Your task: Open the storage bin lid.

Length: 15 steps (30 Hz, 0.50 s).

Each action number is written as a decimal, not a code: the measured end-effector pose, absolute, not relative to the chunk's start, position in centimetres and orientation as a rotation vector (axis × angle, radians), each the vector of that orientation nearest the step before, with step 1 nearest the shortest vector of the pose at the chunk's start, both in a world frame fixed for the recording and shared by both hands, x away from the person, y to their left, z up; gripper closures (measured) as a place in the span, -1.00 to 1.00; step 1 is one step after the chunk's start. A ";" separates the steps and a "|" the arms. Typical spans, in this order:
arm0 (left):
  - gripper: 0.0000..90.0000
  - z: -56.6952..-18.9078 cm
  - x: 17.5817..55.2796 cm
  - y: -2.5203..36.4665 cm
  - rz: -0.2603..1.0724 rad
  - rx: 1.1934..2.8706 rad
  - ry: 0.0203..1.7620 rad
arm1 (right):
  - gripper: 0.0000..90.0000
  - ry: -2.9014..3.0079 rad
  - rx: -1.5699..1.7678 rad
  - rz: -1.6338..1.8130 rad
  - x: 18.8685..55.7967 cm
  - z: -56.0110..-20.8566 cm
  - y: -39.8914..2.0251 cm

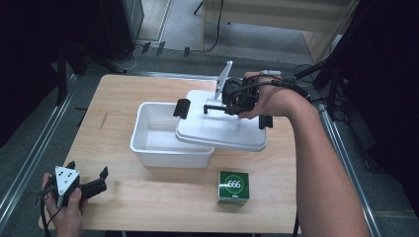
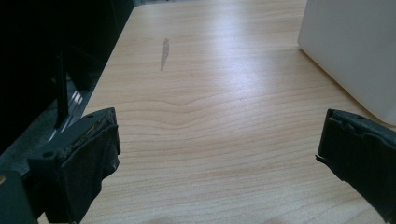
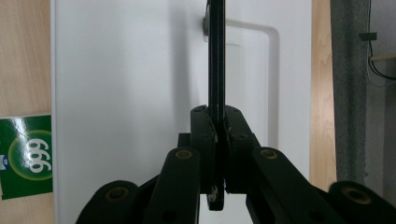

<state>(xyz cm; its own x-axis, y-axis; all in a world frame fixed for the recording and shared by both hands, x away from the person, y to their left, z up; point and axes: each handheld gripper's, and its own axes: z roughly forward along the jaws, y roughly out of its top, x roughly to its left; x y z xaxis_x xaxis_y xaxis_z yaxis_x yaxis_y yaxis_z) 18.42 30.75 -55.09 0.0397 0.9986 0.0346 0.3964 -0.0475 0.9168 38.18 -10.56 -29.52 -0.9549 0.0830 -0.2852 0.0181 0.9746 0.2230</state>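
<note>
A white plastic bin (image 1: 158,136) stands open in the middle of the wooden table (image 1: 128,197). Its white lid (image 1: 217,131) lies askew over the bin's right side, with a black clasp (image 1: 182,107) at each end. My right gripper (image 1: 220,105) comes in from the right and is shut on the lid's thin black handle (image 3: 215,56); in the right gripper view the jaws (image 3: 217,128) pinch that handle edge-on above the lid (image 3: 140,70). My left gripper (image 1: 88,170) rests at the table's near left corner, open, nothing between its fingers (image 2: 93,154).
A green box marked 666 (image 1: 233,187) sits in front of the bin, near the table's front edge, and shows at the left of the right gripper view as the green box (image 3: 28,156). The bin's wall (image 2: 355,51) rises at the right of the left gripper view.
</note>
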 end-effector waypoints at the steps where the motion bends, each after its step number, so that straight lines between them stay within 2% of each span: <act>1: -1.00 -55.1 18.4 30.7 0.995 1.551 1.458 | 0.89 2.825 0.079 0.315 38.2 -29.6 -10.8; 15: -1.00 -55.1 18.4 30.7 1.003 1.558 1.451 | 0.89 2.815 0.132 0.324 38.1 -29.9 -14.2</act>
<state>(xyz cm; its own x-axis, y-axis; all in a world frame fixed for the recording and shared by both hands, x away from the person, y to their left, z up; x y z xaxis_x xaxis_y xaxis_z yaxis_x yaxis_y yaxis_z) 18.44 30.65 -55.10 0.0416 0.9982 0.0439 0.3936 -0.0568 0.9175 38.10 -14.16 -29.86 -0.9496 0.1245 -0.2877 0.0559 0.9703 0.2354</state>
